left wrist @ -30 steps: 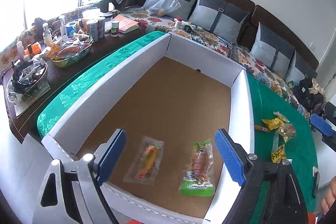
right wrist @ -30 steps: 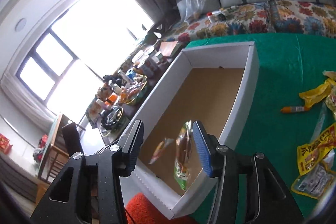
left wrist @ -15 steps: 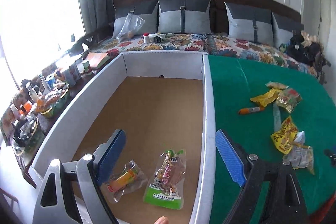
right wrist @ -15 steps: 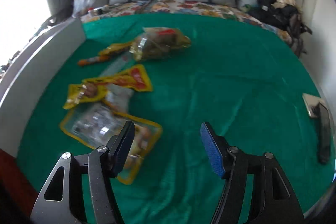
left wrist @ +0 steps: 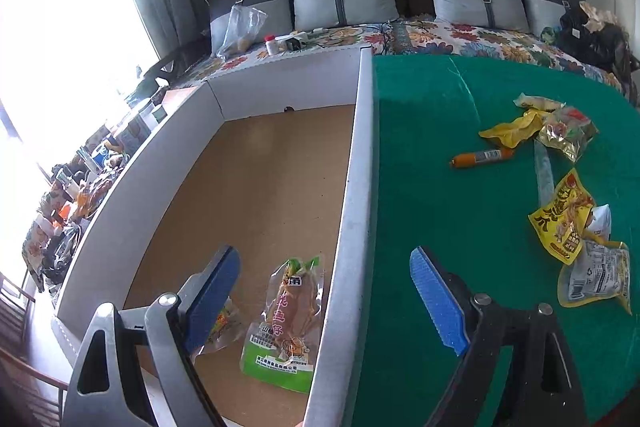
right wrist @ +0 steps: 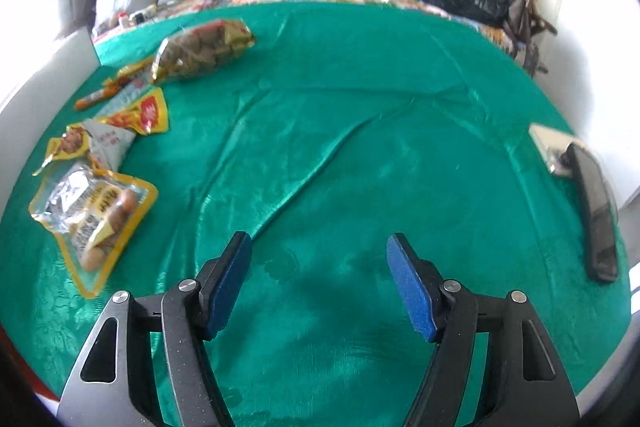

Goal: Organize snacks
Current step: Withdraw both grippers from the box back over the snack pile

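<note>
Snacks are going in one at a time: two packets lie in the box, the green pouch and a clear one beside it, while about seven wait on the green bedspread just beside the box wall. Left claw hovers spread wide and empty, astride that wall; right claw has just been opening, nothing between its jaws, over bare cloth. Nearest candidate, I'd say, is the sausage pack, flat, long axis running diagonally toward the camera's lower left, with the orange stick lying crosswise.
</note>
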Tool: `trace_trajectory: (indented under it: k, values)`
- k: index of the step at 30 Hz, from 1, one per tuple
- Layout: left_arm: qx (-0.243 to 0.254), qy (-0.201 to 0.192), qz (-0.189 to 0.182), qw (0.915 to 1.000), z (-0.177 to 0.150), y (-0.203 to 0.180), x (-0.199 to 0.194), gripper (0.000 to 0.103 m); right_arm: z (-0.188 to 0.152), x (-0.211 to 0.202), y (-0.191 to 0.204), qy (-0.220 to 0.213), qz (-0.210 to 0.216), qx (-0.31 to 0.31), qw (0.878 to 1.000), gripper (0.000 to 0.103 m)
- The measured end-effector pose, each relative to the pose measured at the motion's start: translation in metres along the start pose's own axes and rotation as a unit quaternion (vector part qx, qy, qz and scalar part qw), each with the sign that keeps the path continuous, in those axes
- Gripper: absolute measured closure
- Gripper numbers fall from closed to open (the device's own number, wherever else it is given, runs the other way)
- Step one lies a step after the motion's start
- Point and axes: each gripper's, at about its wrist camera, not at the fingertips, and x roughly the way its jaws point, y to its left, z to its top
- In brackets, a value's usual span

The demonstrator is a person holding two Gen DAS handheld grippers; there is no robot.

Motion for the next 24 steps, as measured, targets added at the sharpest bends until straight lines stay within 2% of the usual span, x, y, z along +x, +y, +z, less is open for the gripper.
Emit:
trace_trajectory:
  k: [4,7,10,13,15,17,21,24]
  values:
    - [-0.003,0.007,0.002,1.0,0.003,-0.004,0.003,0.016,0.003,0.003,-0.003,-0.004,-0.001,0.001,1.0,0.029]
    - [-0.014,-0.007,0.03,0.9994,0.003,-0.001,-0.004,0.016,0.001,0.005,-0.002,-0.004,-0.01,-0.006,1.0,0.02]
    - [-0.02,-0.067,0.071,0.995,0.001,-0.004,-0.033,0.016,-0.001,0.006,-0.004,-0.004,-0.008,-0.003,1.0,0.017]
    - [-0.008,-0.118,0.07,0.9905,0.002,-0.019,-0.064,0.01,0.0,0.007,-0.006,-0.006,-0.009,-0.002,1.0,0.014]
    - [-0.001,-0.145,0.044,0.9884,0.001,-0.034,-0.083,0.004,0.0,0.007,-0.005,-0.008,-0.009,-0.001,1.0,0.012]
    - [0.003,-0.143,-0.005,0.9897,0.0,-0.051,-0.089,0.0,0.0,0.008,-0.005,-0.009,-0.009,-0.001,1.0,0.011]
    - [0.012,-0.067,-0.095,0.9932,-0.014,-0.086,-0.061,0.0,0.0,0.008,-0.005,-0.011,-0.007,-0.002,1.0,0.01]
    - [0.01,0.002,-0.146,0.9892,-0.039,-0.102,-0.026,0.0,-0.001,0.007,-0.005,-0.014,-0.008,-0.002,1.0,0.01]
